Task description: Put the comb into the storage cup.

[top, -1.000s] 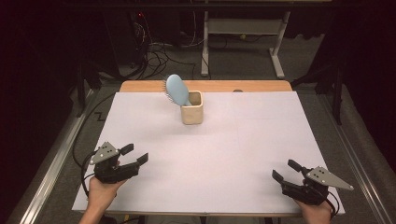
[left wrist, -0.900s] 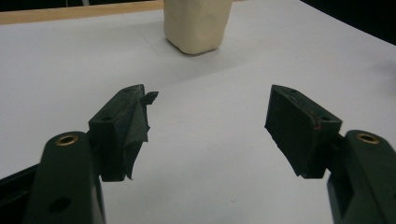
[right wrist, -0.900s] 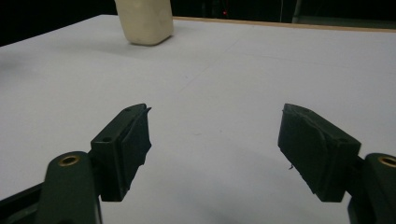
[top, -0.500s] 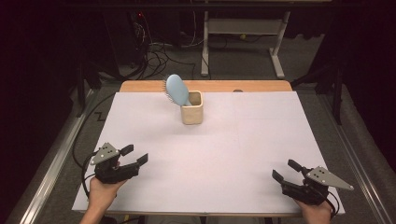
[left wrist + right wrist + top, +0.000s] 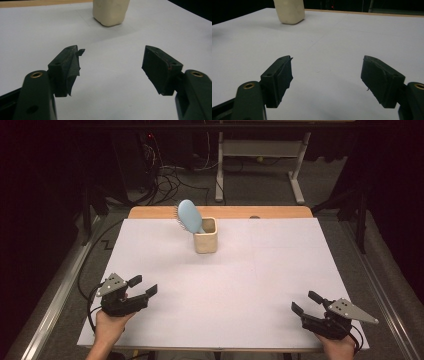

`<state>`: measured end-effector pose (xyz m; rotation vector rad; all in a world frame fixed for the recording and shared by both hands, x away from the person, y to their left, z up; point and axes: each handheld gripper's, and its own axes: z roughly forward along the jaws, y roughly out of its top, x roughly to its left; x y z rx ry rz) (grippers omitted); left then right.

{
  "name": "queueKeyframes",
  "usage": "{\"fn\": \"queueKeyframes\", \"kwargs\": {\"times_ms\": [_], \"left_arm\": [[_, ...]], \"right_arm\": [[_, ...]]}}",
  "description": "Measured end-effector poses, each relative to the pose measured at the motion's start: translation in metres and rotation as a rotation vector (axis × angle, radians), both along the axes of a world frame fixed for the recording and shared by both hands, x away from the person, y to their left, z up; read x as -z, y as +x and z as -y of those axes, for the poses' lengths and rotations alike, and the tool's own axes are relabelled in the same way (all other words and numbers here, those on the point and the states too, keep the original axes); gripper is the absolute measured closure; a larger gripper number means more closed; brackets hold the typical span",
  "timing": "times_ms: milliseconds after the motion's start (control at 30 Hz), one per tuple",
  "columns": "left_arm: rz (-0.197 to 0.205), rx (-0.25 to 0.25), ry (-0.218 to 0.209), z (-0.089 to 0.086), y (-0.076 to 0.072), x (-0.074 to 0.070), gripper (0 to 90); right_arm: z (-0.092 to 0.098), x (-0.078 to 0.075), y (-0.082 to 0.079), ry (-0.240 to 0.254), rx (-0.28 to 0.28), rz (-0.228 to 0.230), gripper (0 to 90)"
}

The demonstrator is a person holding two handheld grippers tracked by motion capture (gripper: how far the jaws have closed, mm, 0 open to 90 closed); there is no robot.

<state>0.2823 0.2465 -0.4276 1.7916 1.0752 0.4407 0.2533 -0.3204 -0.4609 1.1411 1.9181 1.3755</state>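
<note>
A cream square cup (image 5: 206, 239) stands on the white table cover (image 5: 250, 285), towards the back and left of the middle. A light blue hairbrush (image 5: 188, 216) leans out of it to the left, head up. My left gripper (image 5: 143, 286) rests low at the front left corner, held in a hand, open with nothing between its jaws. My right gripper (image 5: 306, 303) rests at the front right corner, also open and empty. The left gripper view has the cup (image 5: 110, 11) ahead beyond my open left gripper (image 5: 112, 60). The right gripper view has the cup (image 5: 289, 11) at far left beyond my right gripper (image 5: 327, 72).
A wooden table edge (image 5: 235, 212) shows behind the white cover. Metal rails run along both sides of the table. Cables (image 5: 165, 177) and a desk frame (image 5: 260, 165) sit on the floor behind.
</note>
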Motion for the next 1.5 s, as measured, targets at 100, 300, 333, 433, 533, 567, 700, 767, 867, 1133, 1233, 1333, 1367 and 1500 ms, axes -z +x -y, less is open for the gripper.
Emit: {"fn": "queueKeyframes", "kwargs": {"times_ms": [100,300,333,433,533,567,700,767,867,1133,1233,1333,1367,1500], "left_arm": [[-0.002,-0.005,-0.002,-0.001,0.0,0.001,30.6],[-0.008,-0.01,0.0,-0.002,0.001,0.003,30.6],[-0.009,-0.011,0.0,-0.003,0.001,0.003,30.6],[-0.012,-0.015,-0.002,-0.004,0.001,0.005,30.6],[-0.016,-0.015,-0.001,-0.004,0.001,0.006,30.6],[-0.017,-0.015,0.001,-0.004,0.001,0.006,30.6],[-0.02,-0.02,0.0,-0.004,0.002,0.008,30.6],[-0.02,-0.023,0.001,-0.005,0.002,0.009,30.7],[-0.022,-0.025,0.0,-0.005,0.001,0.011,30.8],[-0.026,-0.031,0.0,-0.006,0.001,0.014,30.8],[-0.028,-0.035,0.0,-0.006,0.001,0.016,30.8],[-0.029,-0.038,-0.003,-0.007,0.001,0.017,30.8],[-0.029,-0.039,-0.004,-0.007,0.001,0.017,30.8],[-0.031,-0.037,0.001,-0.007,0.0,0.018,30.8]], "right_arm": [[0.0,0.0,0.0,0.0,0.0,0.0,25.6],[0.0,0.0,0.0,0.0,0.0,0.0,25.6],[0.0,0.0,0.0,0.0,0.0,0.0,25.6],[0.0,0.0,0.0,0.0,0.0,0.0,25.5],[0.0,0.0,0.0,0.0,0.001,-0.001,25.6],[0.0,0.0,0.0,0.0,0.001,0.0,25.6],[0.0,0.0,0.0,0.0,0.001,0.0,25.6],[0.0,0.0,0.0,0.0,0.002,0.0,25.7],[0.0,0.0,0.0,0.0,0.002,0.0,25.6],[0.0,0.0,0.0,0.001,0.002,-0.002,25.7],[0.0,0.0,0.0,0.001,0.002,-0.002,25.7],[0.0,0.0,0.0,0.001,0.001,-0.002,25.7],[0.0,0.0,0.0,0.001,0.001,-0.002,25.7],[0.0,0.0,0.0,0.002,0.002,-0.003,25.6]]}}
